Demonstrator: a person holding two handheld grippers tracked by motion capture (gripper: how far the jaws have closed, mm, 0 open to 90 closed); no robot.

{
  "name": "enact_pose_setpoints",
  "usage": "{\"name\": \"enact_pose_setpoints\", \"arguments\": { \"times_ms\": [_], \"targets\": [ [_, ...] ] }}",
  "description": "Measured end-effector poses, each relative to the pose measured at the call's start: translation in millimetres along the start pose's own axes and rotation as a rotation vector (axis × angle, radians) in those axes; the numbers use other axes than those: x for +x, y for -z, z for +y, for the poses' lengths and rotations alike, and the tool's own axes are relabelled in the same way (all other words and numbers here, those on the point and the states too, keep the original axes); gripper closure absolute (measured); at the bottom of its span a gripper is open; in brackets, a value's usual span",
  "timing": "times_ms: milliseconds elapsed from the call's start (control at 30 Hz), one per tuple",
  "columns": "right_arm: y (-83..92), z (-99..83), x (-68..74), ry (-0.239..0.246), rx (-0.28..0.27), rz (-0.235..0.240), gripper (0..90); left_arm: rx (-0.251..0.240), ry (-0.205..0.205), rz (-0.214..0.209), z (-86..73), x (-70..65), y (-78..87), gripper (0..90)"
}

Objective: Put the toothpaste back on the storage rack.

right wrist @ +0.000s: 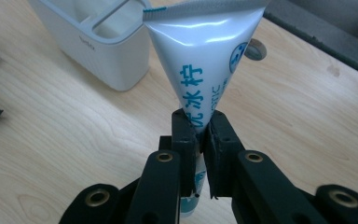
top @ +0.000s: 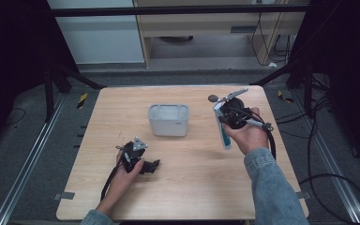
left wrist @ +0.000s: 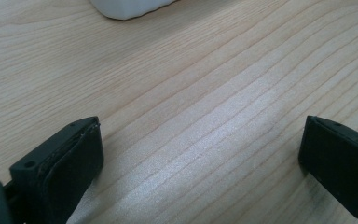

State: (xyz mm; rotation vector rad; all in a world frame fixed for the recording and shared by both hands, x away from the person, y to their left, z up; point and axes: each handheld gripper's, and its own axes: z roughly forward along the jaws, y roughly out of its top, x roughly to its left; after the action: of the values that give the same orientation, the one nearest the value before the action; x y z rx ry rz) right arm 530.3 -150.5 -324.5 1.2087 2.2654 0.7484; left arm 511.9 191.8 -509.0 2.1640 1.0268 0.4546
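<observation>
My right gripper (right wrist: 199, 123) is shut on a white toothpaste tube (right wrist: 205, 60) with blue lettering, clamped low on its body with the flat crimped end pointing away. In the high view the right gripper (top: 227, 118) holds the tube (top: 225, 138) above the table's right side, to the right of a white divided holder (top: 168, 120). That holder (right wrist: 98, 37) stands just left of the tube's crimped end. My left gripper (top: 153, 165) rests low at the table's front left. Its jaws are open with bare wood between them (left wrist: 200, 158).
A small dark round object (top: 213, 98) lies on the wooden table (top: 192, 187) behind the tube, near the far edge. The holder's base (left wrist: 130, 7) shows beyond the left jaws. Cables trail off the table's right side.
</observation>
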Motion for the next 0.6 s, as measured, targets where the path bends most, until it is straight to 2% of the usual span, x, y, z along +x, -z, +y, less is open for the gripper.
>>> {"name": "enact_pose_setpoints", "arguments": {
  "times_ms": [367, 400, 600],
  "targets": [
    [10.8, 2.3, -1.0, -0.026, -0.095, 0.005, 83.4, 0.0, 0.0, 0.0, 0.0, 0.0, 0.0, 0.0],
    [12.6, 2.7, 0.1, -0.034, -0.118, -0.003, 83.4, 0.0, 0.0, 0.0, 0.0, 0.0, 0.0, 0.0],
    [15.1, 4.8, 5.6, -0.043, -0.163, 0.011, 83.3, 0.0, 0.0, 0.0, 0.0, 0.0, 0.0, 0.0]
  ]
}}
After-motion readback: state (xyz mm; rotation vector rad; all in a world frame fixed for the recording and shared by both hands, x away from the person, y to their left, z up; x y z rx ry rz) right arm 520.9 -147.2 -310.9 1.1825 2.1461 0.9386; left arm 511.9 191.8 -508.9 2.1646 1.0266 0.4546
